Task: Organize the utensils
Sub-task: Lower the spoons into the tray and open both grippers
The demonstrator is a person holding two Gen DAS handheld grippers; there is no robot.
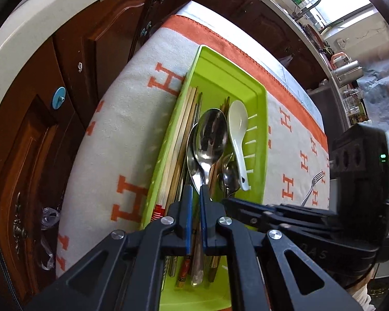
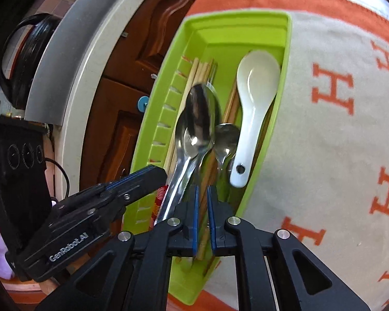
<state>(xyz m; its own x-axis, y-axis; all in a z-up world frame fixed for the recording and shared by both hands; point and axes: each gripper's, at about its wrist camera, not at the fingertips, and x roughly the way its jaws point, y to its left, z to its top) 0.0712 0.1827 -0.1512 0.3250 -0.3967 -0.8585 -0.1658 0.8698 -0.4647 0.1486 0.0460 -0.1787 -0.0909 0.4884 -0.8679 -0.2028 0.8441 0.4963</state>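
Observation:
A green tray (image 1: 256, 96) (image 2: 285, 59) lies on a white and orange cloth. It holds wooden chopsticks (image 1: 186, 119) (image 2: 199, 70), steel spoons and a white ceramic spoon (image 1: 237, 132) (image 2: 254, 98). My left gripper (image 1: 196, 194) is shut on the handle of a large steel spoon (image 1: 211, 134), whose bowl hovers over the tray. It also shows in the right wrist view (image 2: 202, 114). My right gripper (image 2: 202, 194) is nearly shut over the tray; nothing is clearly between its fingers. The left gripper (image 2: 145, 178) shows at its left.
A steel fork (image 1: 312, 186) lies on the cloth (image 1: 132, 119) right of the tray. Dark wooden cabinet doors (image 1: 39, 119) with blue round stickers stand close on the left under a pale countertop (image 1: 26, 31). A kitchen counter with a tap is far behind.

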